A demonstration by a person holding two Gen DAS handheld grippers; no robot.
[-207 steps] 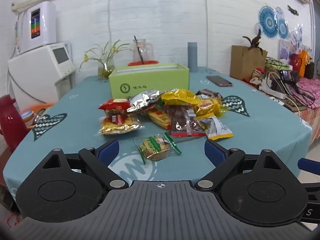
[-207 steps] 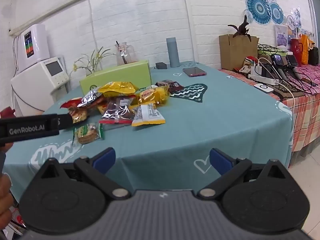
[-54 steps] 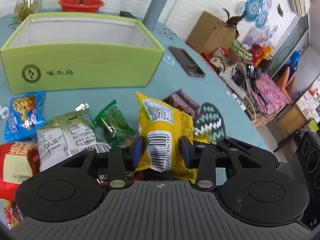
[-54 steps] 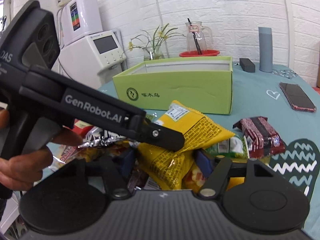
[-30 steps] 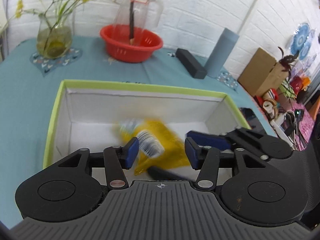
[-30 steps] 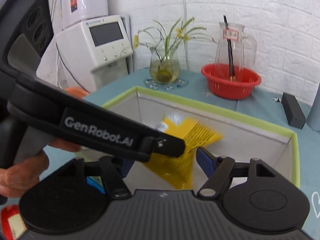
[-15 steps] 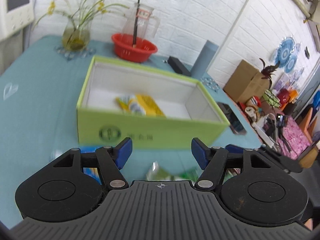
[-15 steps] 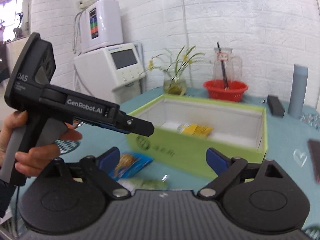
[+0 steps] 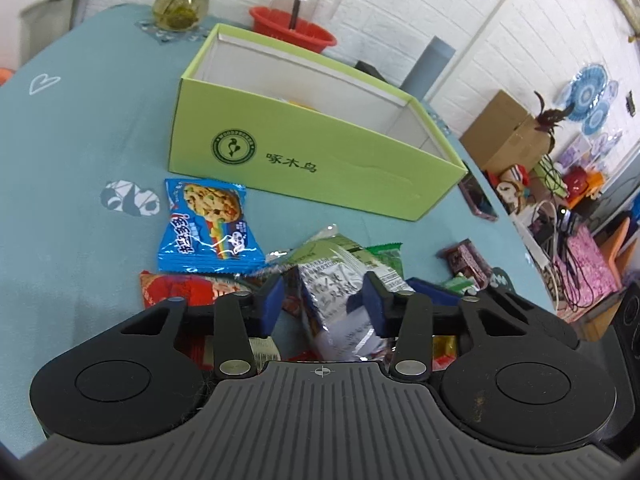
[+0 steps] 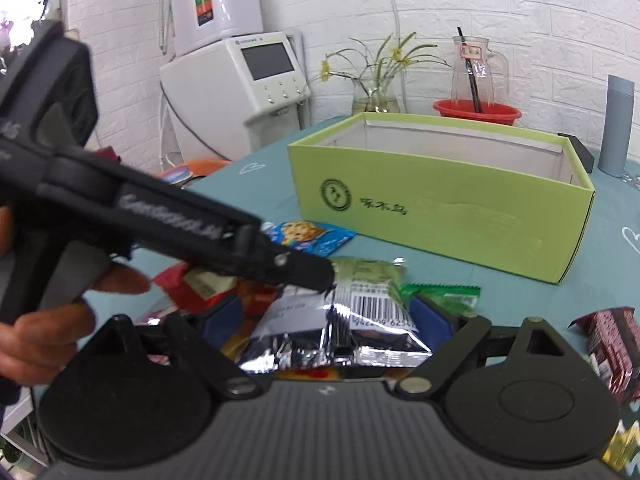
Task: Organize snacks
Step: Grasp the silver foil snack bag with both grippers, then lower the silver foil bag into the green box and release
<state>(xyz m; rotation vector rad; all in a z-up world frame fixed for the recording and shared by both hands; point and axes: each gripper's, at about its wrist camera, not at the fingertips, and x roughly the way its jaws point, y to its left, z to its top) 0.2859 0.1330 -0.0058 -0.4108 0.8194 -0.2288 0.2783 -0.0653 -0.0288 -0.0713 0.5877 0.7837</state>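
From the left wrist view, the yellow crinkled snack bag that both tools carried moments ago is gone from the fingers and now shows only as a yellow sliver inside the open lime-green cardboard box (image 9: 320, 148) at about twelve o'clock on the teal-clothed counter (image 9: 80, 128). The left gripper (image 9: 322, 306) has swung back over the pile, and its jaws have just been closing around a silver-and-green foil snack packet (image 9: 340, 292); the right pad touches the foil while a gap remains at the left pad, so nothing is clamped yet. A blue cookie wrapper (image 9: 208, 224) lies at ten o'clock of it. From the right wrist view, the right gripper (image 10: 332, 316) stands spread wide, straddling the same packet (image 10: 340, 320) without pressing it. One snack is stowed, and the next pickup looks underway.
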